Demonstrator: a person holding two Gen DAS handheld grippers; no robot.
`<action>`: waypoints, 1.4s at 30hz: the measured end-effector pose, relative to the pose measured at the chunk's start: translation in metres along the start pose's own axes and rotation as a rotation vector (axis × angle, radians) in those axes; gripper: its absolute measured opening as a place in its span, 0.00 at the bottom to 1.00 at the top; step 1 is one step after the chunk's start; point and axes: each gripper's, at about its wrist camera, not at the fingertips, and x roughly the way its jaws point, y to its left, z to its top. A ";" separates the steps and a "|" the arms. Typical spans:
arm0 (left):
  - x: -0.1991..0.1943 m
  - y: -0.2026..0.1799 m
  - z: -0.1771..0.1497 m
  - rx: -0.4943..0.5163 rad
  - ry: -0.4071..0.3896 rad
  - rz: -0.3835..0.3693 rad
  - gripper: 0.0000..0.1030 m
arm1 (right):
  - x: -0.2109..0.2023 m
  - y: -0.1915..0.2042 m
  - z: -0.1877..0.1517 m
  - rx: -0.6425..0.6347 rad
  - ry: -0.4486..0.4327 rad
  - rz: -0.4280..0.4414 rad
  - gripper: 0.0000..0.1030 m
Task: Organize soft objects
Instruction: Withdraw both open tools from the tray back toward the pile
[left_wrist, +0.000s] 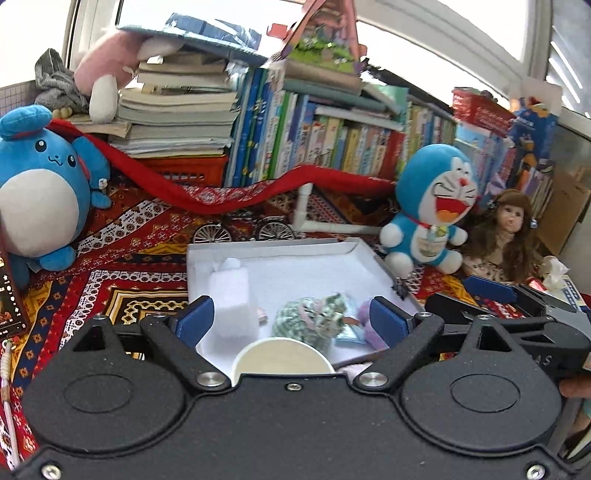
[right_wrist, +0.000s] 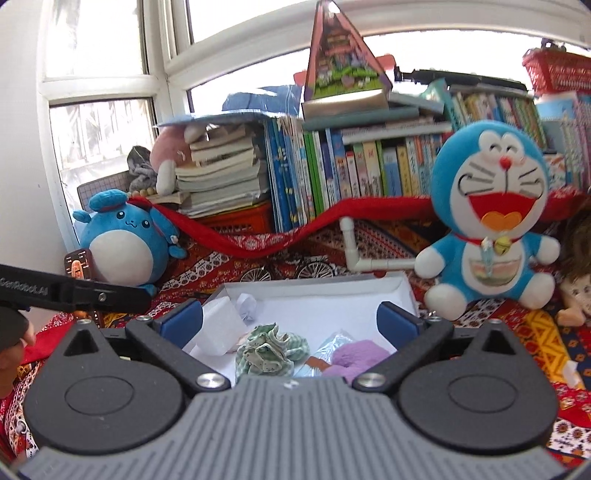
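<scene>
A shallow white tray (left_wrist: 332, 246) (right_wrist: 400, 286) lies on the patterned cloth. In it lie a white foam block (left_wrist: 232, 299) (right_wrist: 219, 328), a green-and-white scrunched cloth (left_wrist: 310, 321) (right_wrist: 269, 350), a purple fluffy piece (left_wrist: 369, 328) (right_wrist: 356, 356) and a small crumpled white paper (right_wrist: 247, 304). My left gripper (left_wrist: 291, 321) is open and empty above the tray's near side, with a paper cup (left_wrist: 282, 356) just in front of it. My right gripper (right_wrist: 290, 325) is open and empty above the tray's near edge.
A Doraemon plush (left_wrist: 432, 206) (right_wrist: 491, 221) sits right of the tray, a doll (left_wrist: 506, 229) beyond it. A round blue plush (left_wrist: 40, 188) (right_wrist: 125, 236) sits at the left by a phone (left_wrist: 9, 295). A toy bicycle (left_wrist: 243, 229), white pipe (right_wrist: 369, 258), red cloth and books stand behind.
</scene>
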 end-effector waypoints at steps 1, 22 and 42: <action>-0.005 -0.003 -0.003 0.002 -0.009 -0.004 0.89 | -0.003 0.000 -0.001 -0.004 -0.005 -0.002 1.00; -0.051 -0.027 -0.078 0.014 -0.105 0.032 0.92 | -0.055 -0.003 -0.043 -0.105 -0.059 -0.120 1.00; -0.035 -0.028 -0.147 -0.049 -0.094 0.165 0.93 | -0.083 -0.011 -0.095 -0.142 -0.076 -0.254 1.00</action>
